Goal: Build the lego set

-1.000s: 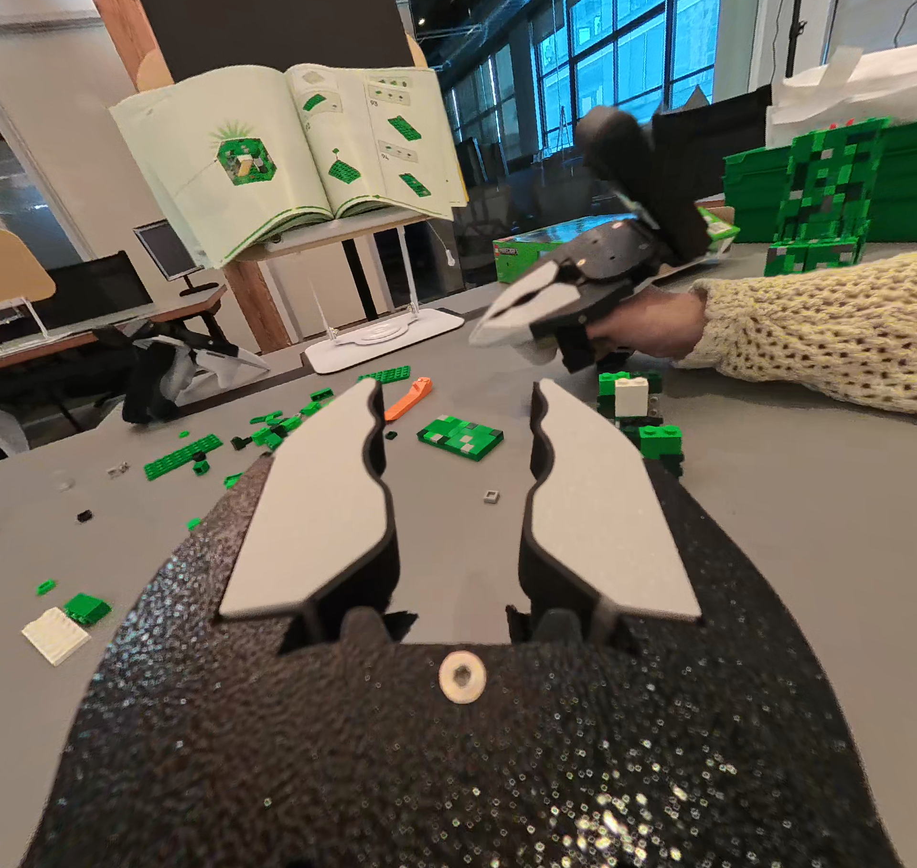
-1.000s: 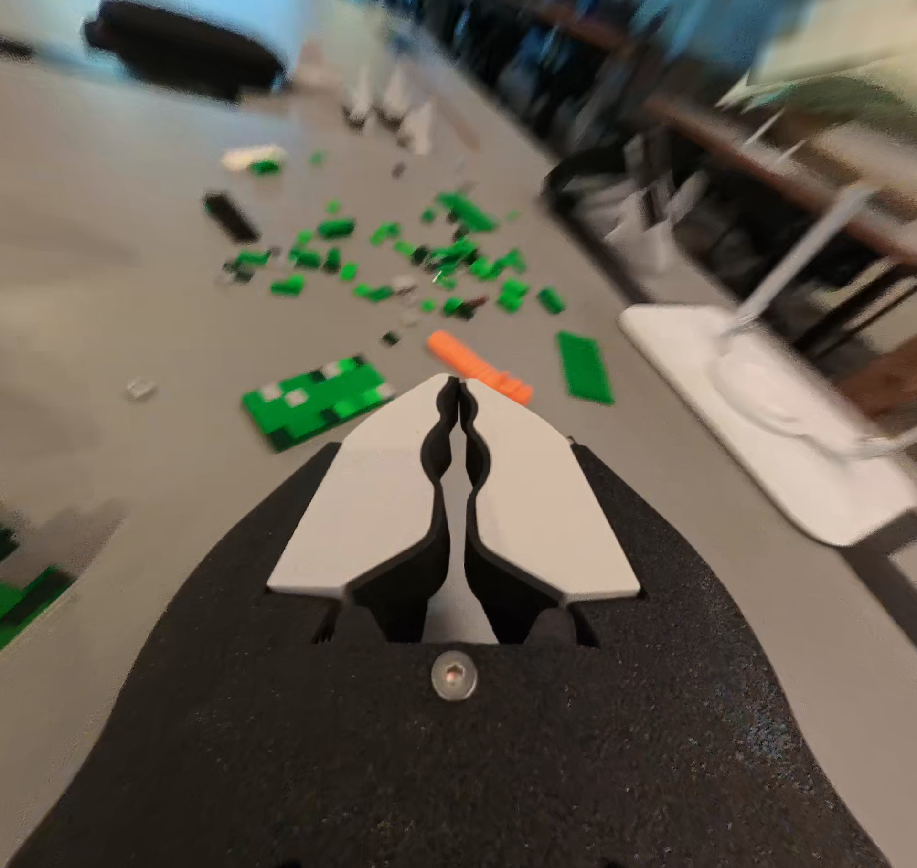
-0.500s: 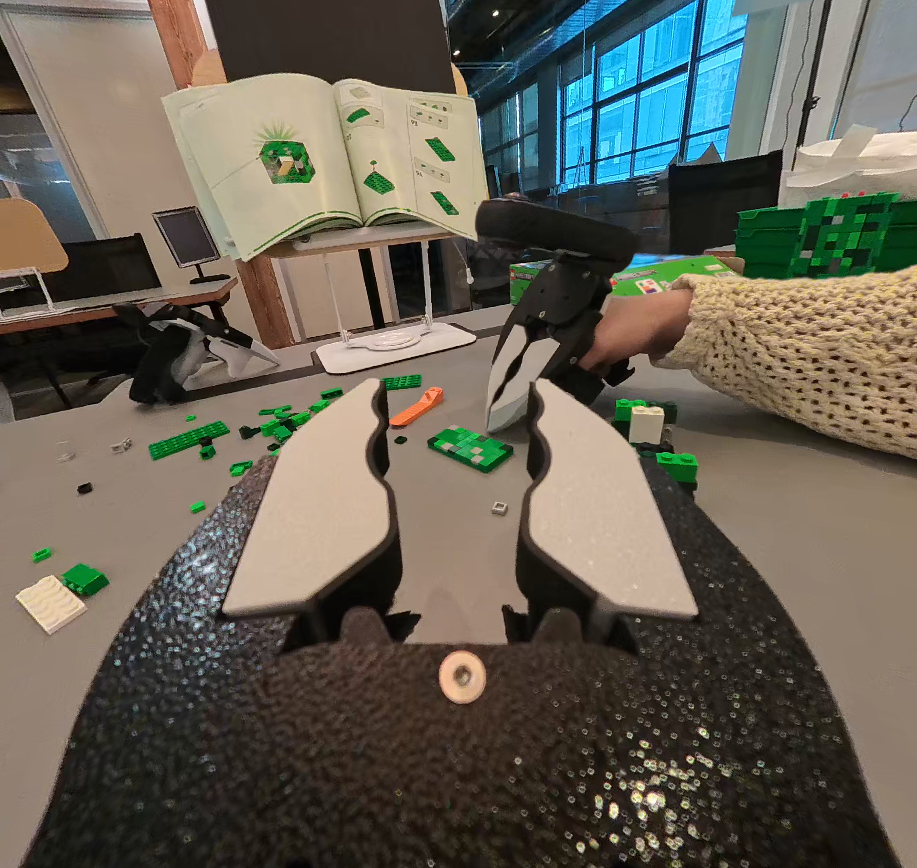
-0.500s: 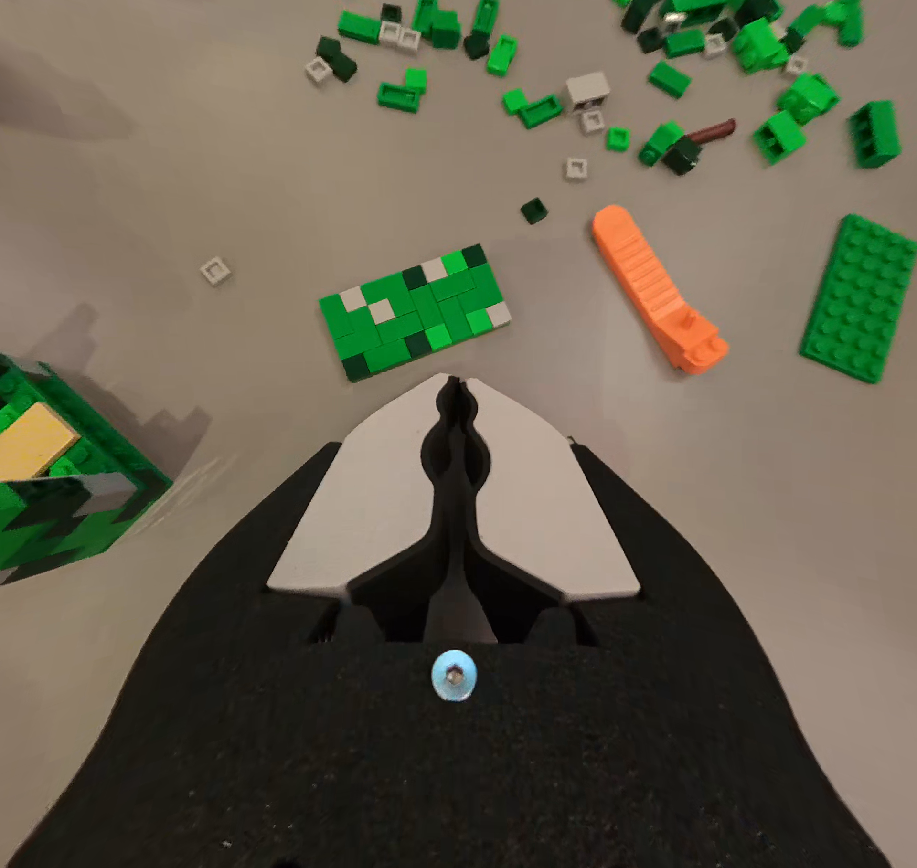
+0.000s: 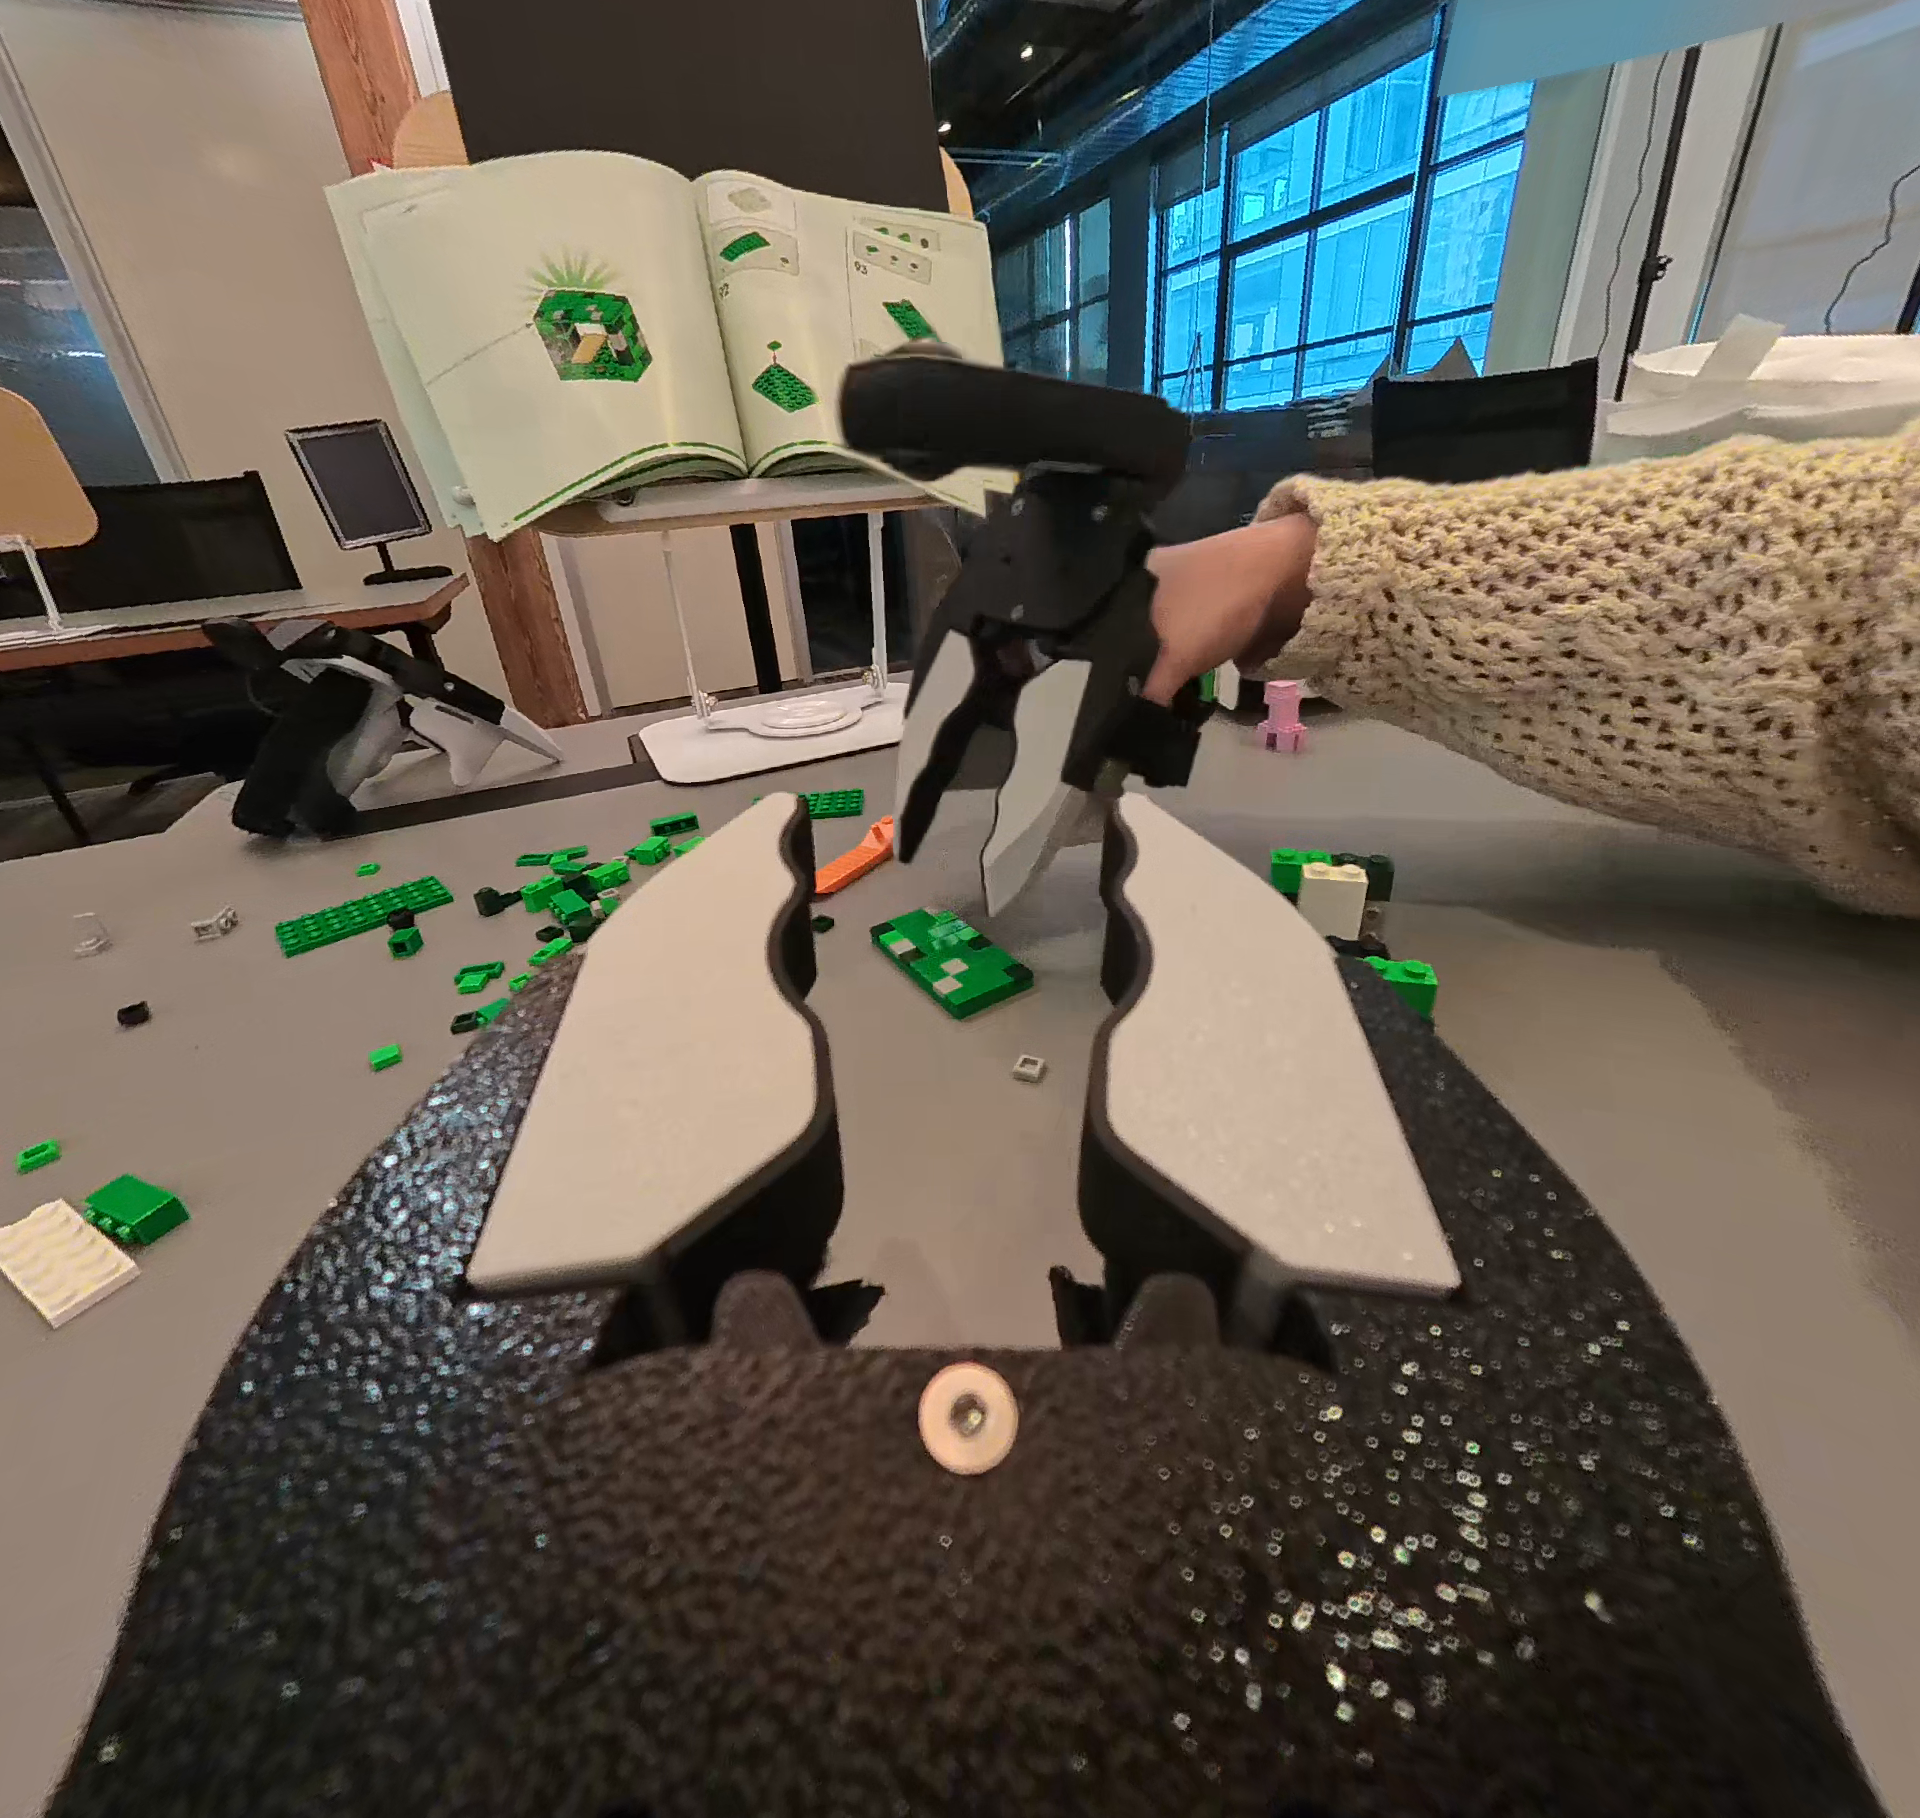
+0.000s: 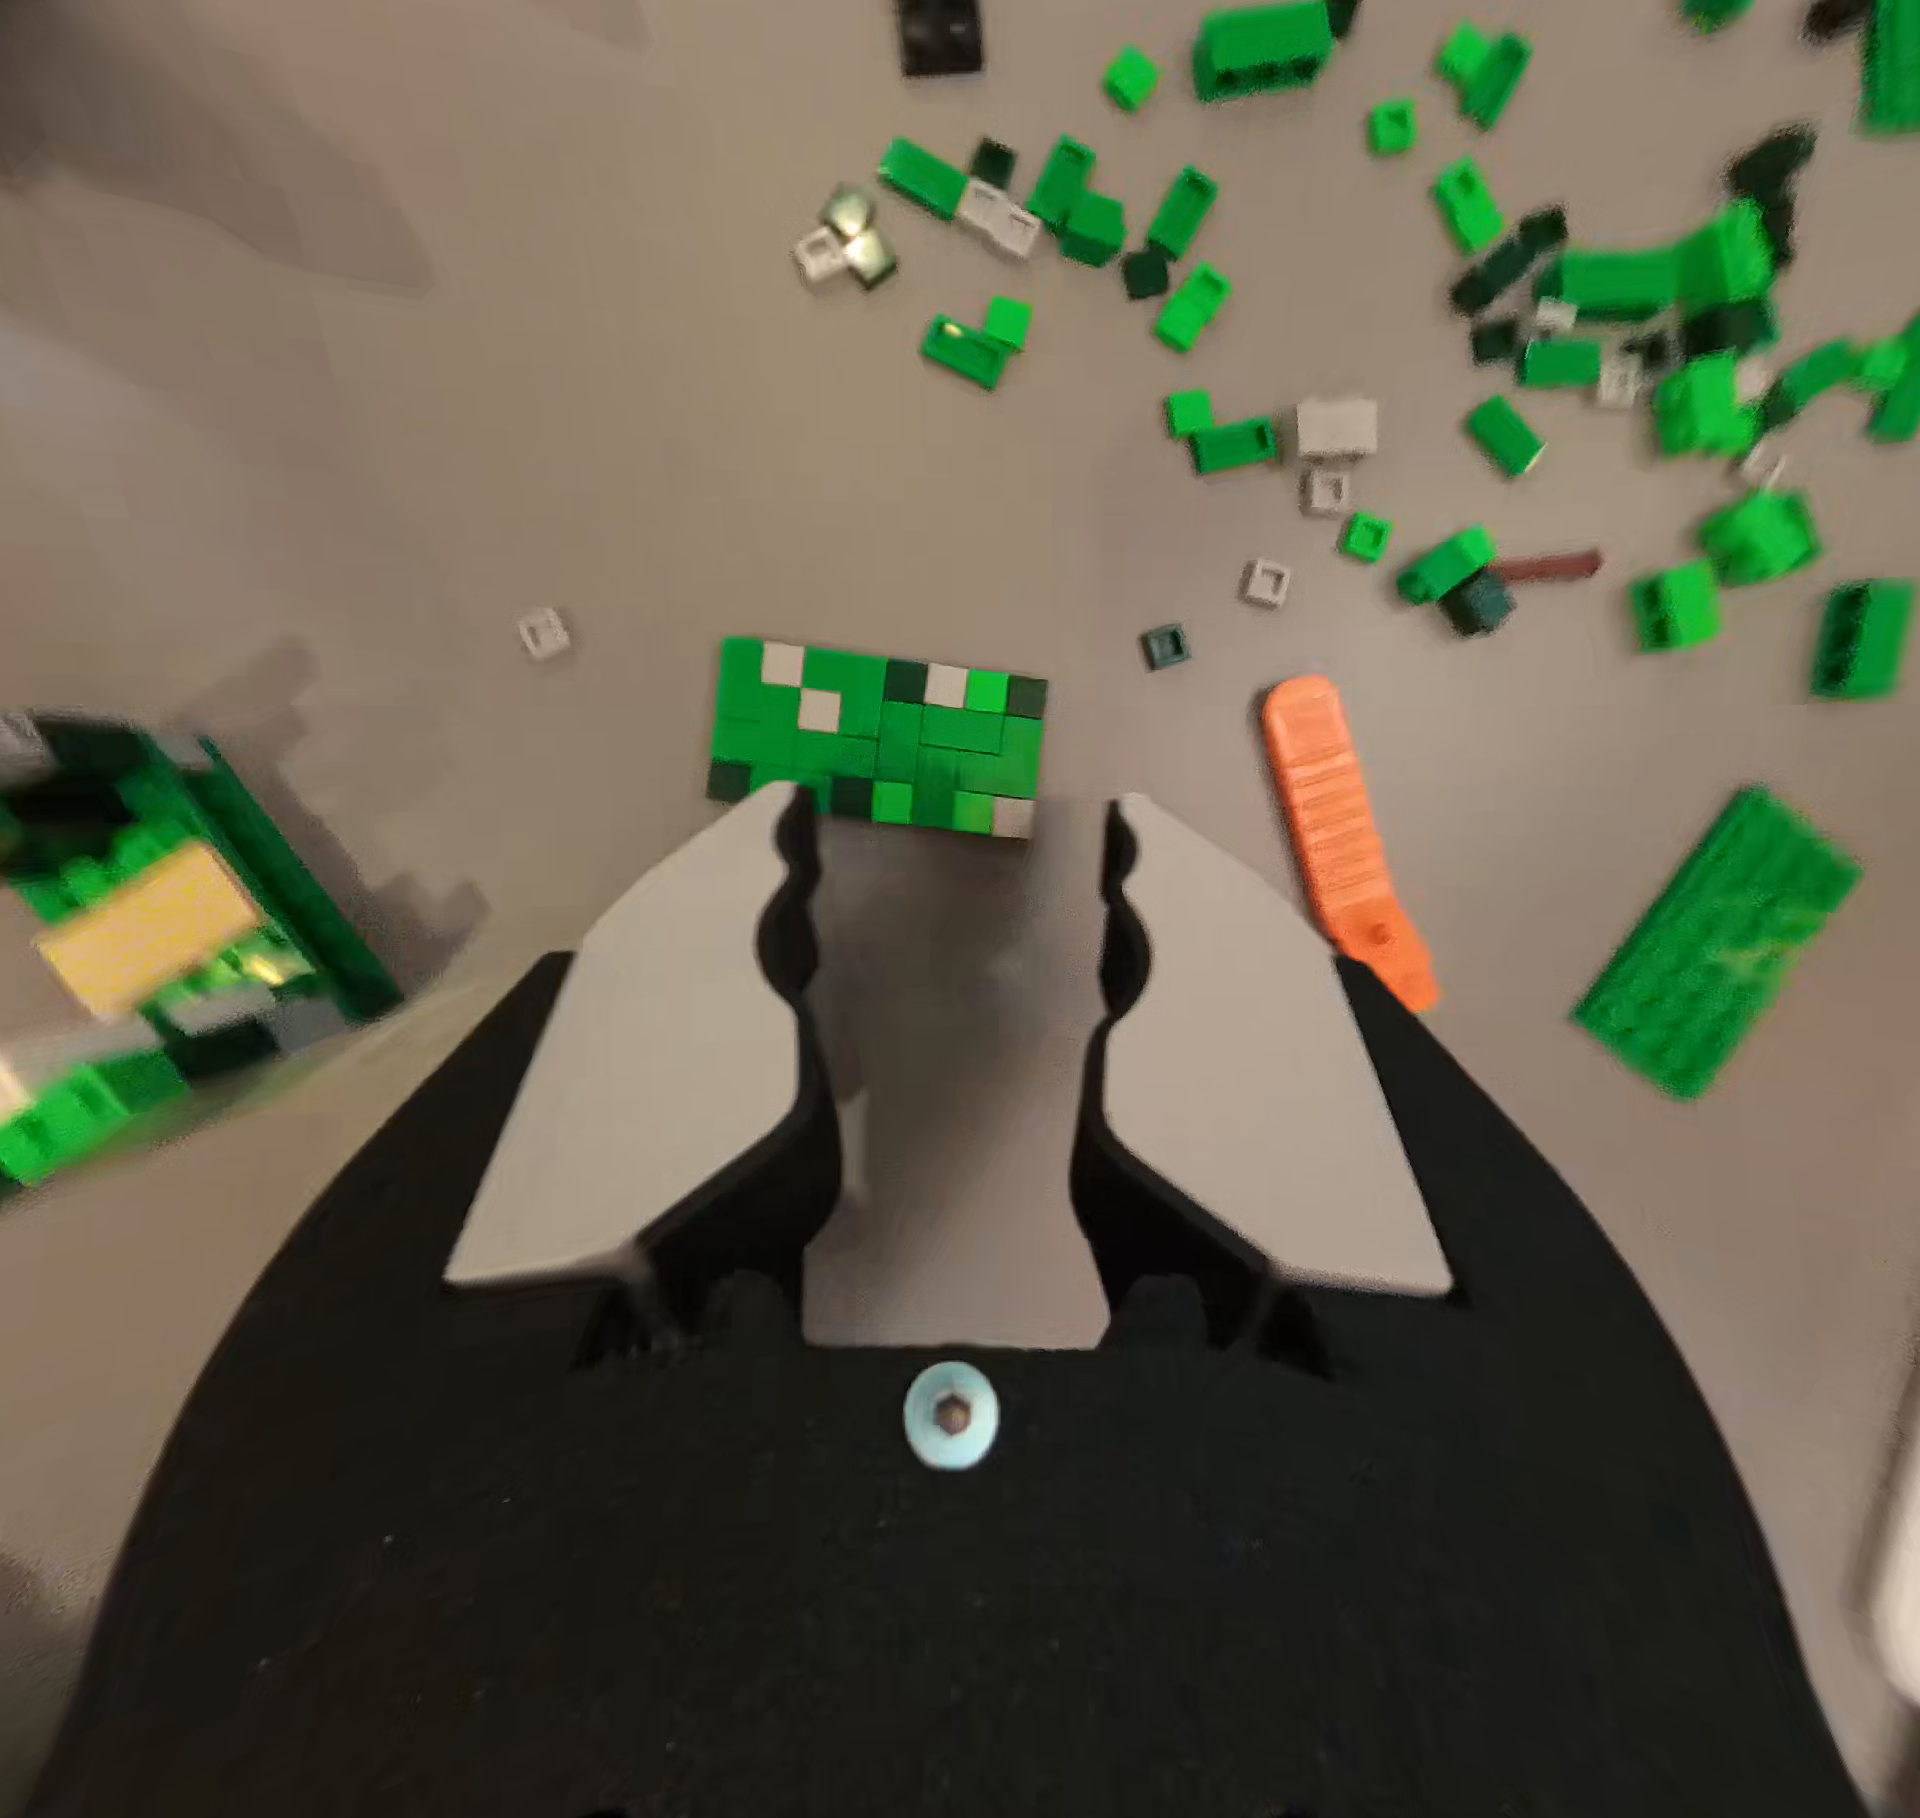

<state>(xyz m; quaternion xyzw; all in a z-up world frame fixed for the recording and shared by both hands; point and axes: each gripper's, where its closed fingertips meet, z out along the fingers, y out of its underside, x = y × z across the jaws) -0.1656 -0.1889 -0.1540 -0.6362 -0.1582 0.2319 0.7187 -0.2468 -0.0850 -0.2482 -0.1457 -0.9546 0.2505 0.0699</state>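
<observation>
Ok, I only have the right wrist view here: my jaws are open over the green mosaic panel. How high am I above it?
Observer: From the left wrist view, the right gripper points steeply down, its tips just above the table beside the green mosaic panel, not touching it.
Operator: Where's the left gripper?
Observer: The left gripper is open and empty, low over the table, aimed at that same panel.
Operator: Is the manual in reach of sight?
Observer: Yes, the instruction booklet stands open on a white stand behind the loose bricks.
Operator: Anything else back there?
Observer: A small pink figure stands on the table, under the sleeve.
</observation>
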